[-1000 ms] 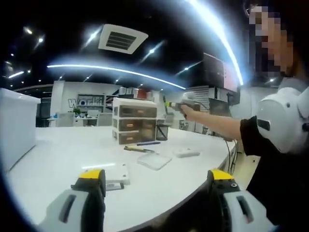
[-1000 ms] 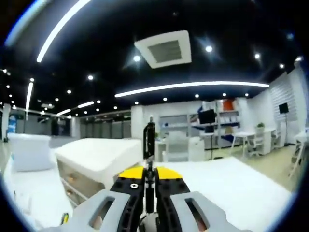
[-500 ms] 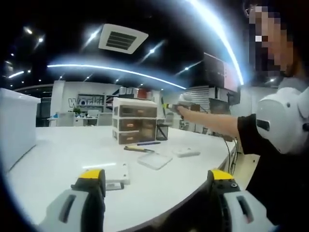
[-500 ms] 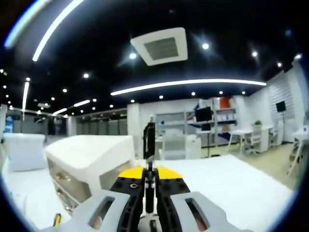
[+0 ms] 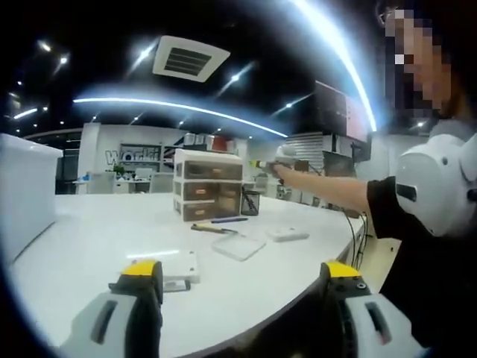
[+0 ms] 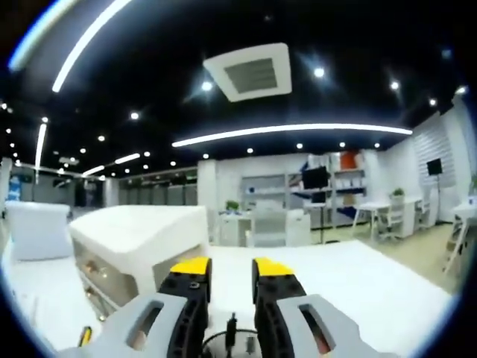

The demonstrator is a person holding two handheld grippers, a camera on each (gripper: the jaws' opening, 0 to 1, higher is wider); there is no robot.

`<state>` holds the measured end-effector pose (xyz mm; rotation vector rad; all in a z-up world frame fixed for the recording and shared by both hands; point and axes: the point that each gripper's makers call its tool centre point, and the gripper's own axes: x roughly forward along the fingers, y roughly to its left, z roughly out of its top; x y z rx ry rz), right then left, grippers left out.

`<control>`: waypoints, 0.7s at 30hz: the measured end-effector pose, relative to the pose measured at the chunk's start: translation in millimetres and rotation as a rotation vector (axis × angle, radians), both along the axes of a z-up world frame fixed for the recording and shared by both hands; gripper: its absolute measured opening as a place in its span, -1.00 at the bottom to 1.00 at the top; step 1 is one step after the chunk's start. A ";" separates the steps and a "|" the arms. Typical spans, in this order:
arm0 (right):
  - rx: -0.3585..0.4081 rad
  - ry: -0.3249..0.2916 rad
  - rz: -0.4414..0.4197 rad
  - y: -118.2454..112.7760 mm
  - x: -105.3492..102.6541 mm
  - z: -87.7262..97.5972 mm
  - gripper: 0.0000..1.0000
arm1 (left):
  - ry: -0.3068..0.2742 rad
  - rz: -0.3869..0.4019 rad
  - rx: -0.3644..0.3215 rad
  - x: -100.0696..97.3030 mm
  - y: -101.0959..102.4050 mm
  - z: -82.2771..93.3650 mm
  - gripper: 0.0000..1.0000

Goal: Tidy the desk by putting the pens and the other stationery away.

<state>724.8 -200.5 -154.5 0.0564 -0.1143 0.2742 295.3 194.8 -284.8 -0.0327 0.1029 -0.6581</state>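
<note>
Our right gripper (image 6: pixel 226 277) hangs over the black mesh pen cup (image 5: pixel 251 202), just right of the drawer box (image 5: pixel 207 185), with its jaws a little apart and pinching nothing; a dark pen (image 6: pixel 232 328) shows just below them. Our left gripper (image 5: pixel 242 282) waits near us, jaws wide apart. We count two pens (image 5: pixel 220 225) and three flat white things (image 5: pixel 238 247) lying on the desk (image 5: pixel 97 231).
</note>
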 end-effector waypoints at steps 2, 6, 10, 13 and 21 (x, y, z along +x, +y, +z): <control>0.003 -0.005 0.006 -1.0 -4.7 0.4 -0.55 | -0.001 -0.001 0.000 0.0 -0.8 0.0 0.71; 0.016 -0.013 0.015 -6.3 -13.9 -0.9 -0.51 | -0.002 -0.005 0.001 0.0 -2.9 -0.4 0.71; 0.030 -0.017 0.030 -10.0 -28.2 -4.1 -0.48 | -0.005 -0.010 0.001 0.3 -4.6 0.2 0.71; 0.040 -0.015 0.051 -11.6 -42.2 -8.8 -0.44 | -0.010 -0.012 0.002 0.8 -5.0 1.9 0.71; 0.051 -0.017 0.111 -17.2 -105.1 -27.7 -0.33 | -0.015 -0.012 0.005 2.6 -3.5 4.0 0.71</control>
